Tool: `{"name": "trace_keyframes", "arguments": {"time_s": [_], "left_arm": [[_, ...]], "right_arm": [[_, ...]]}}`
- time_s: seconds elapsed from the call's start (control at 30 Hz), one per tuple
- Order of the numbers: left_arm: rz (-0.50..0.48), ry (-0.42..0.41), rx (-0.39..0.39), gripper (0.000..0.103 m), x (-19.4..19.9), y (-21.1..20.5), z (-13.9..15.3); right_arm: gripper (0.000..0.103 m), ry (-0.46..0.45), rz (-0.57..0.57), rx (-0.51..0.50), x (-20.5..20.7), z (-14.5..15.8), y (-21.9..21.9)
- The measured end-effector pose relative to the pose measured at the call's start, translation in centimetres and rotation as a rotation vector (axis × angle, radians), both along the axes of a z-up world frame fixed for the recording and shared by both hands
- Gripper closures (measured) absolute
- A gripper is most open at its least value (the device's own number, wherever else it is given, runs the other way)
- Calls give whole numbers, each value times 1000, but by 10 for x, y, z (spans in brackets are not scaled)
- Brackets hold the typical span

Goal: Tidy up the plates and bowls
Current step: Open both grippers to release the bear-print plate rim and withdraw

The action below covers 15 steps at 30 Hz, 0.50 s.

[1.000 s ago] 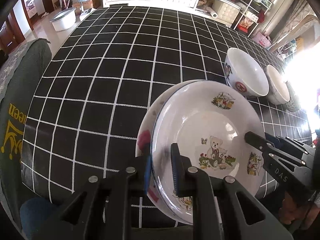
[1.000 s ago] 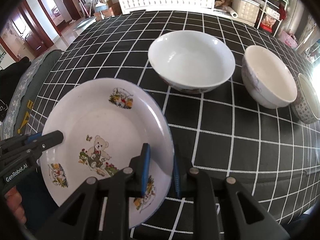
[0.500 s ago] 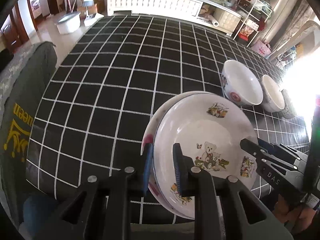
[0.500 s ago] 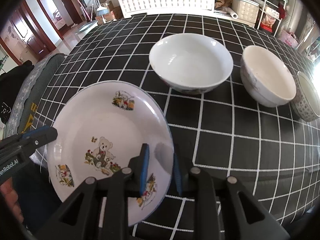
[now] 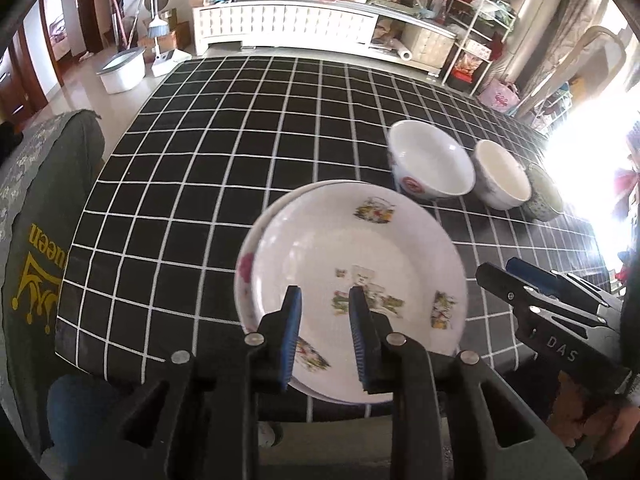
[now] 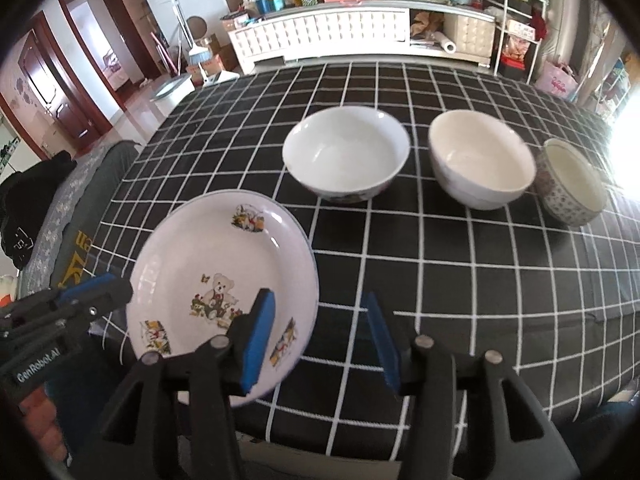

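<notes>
The plate (image 5: 360, 276) sits on a second plate (image 5: 250, 264) near the tabletop (image 5: 200, 160) front edge. Both hand-held grippers, left (image 5: 325, 332) and right (image 6: 316, 336), are opening, empty and clear of it. The off-centre stack could rock or slide if a finger clips the rim in passing.

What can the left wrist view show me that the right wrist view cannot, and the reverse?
Only the left wrist view shows a second plate with a pink flower under the bear plate, and the left gripper from behind, jaws opening above the plates. Only the right wrist view shows the right gripper from behind, jaws opening, off the bear plate's rim. Both show the three bowls and the checked tablecloth.
</notes>
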<state>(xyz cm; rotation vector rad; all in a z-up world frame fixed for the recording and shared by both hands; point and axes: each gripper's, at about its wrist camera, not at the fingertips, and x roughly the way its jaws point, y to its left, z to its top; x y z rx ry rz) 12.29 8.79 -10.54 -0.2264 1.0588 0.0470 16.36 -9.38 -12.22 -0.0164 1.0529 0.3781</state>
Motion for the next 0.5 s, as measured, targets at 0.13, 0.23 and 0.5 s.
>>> {"name": "trace_keyframes", "arguments": {"time_s": [0.13, 0.23, 0.5], "left_arm": [[-30, -21, 7, 80, -5, -16, 9], [-51, -40, 9, 78, -8, -27, 18], [-96, -92, 14, 73, -13, -49, 41]], "right_arm": [[48, -28, -13, 19, -8, 13, -7], [47, -46, -21, 38, -12, 24, -12], [46, -89, -18, 70, -20, 45, -23]]}}
